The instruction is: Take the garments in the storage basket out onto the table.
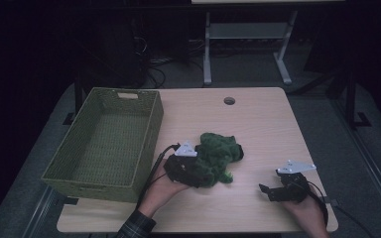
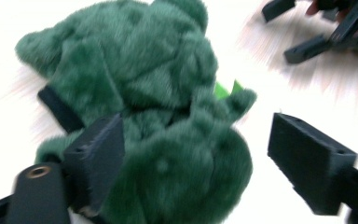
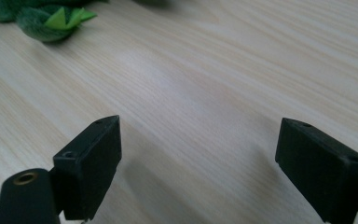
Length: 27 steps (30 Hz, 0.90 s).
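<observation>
A dark green plush toy (image 1: 219,152) lies crumpled at the middle of the wooden table (image 1: 263,124). My left gripper (image 1: 199,177) is at the toy's near left side, with its jaws spread wide. In the left gripper view the plush (image 2: 144,93) bulges between the jaws of the left gripper (image 2: 196,149); the left jaw brushes the fur and the right jaw stands apart from it. My right gripper (image 1: 265,190) rests low near the table's front right, pointing left. Its jaws (image 3: 198,149) are open over bare wood, and a light green bit of the toy (image 3: 65,17) shows far off.
A woven green basket (image 1: 151,134) stands on the table's left, empty inside. A round cable hole (image 1: 229,100) sits near the far edge. The right gripper (image 2: 307,44) shows beyond the toy in the left gripper view. Dark floor and a desk frame lie behind the table.
</observation>
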### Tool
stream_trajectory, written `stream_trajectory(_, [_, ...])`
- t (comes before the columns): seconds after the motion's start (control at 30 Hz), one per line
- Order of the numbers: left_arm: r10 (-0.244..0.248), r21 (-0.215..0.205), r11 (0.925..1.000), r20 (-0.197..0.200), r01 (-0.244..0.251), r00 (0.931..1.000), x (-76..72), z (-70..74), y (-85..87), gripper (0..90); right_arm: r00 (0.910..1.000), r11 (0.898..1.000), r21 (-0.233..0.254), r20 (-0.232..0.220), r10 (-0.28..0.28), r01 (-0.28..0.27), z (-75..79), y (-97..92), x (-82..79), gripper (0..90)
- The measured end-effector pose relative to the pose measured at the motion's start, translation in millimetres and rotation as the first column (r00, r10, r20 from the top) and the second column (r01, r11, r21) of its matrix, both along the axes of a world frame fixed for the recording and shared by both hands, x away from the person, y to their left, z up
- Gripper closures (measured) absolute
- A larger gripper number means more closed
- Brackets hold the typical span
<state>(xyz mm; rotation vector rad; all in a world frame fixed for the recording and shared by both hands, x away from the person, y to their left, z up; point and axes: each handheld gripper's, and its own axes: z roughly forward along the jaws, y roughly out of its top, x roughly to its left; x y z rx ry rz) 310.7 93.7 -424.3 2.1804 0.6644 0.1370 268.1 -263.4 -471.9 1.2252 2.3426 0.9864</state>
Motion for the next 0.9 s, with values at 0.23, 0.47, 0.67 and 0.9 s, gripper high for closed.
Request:
stream_trajectory(0.23, [0.038, -0.020, 0.9991, 0.052, -0.037, 0.9979, -19.1, -13.1, 17.5, 12.9, 0.9995, 0.999, 0.015, 0.012, 0.029, -0.029, 8.0, 11.9, 5.1, 16.0])
stream_trajectory(0.47, [0.063, 0.008, 0.9980, 0.035, -0.063, 0.9974, -32.8, -30.5, 32.3, 12.6, 0.9981, 0.998, 0.035, 0.008, 0.060, -0.061, 14.3, 25.6, 8.2, 16.3])
stream_trajectory(0.67, [0.070, 0.075, 0.9945, 0.042, -0.073, 0.9967, -40.0, -41.7, 36.1, 12.6, 0.9934, 0.992, 0.061, 0.026, 0.112, -0.114, 25.5, 37.9, 15.8, 20.0])
stream_trajectory(0.9, [0.076, 0.115, 0.9898, 0.066, -0.084, 0.9949, -43.0, -50.5, 37.6, 12.6, 0.9832, 0.980, 0.086, 0.042, 0.177, -0.180, 41.2, 59.2, 23.4, 22.5])
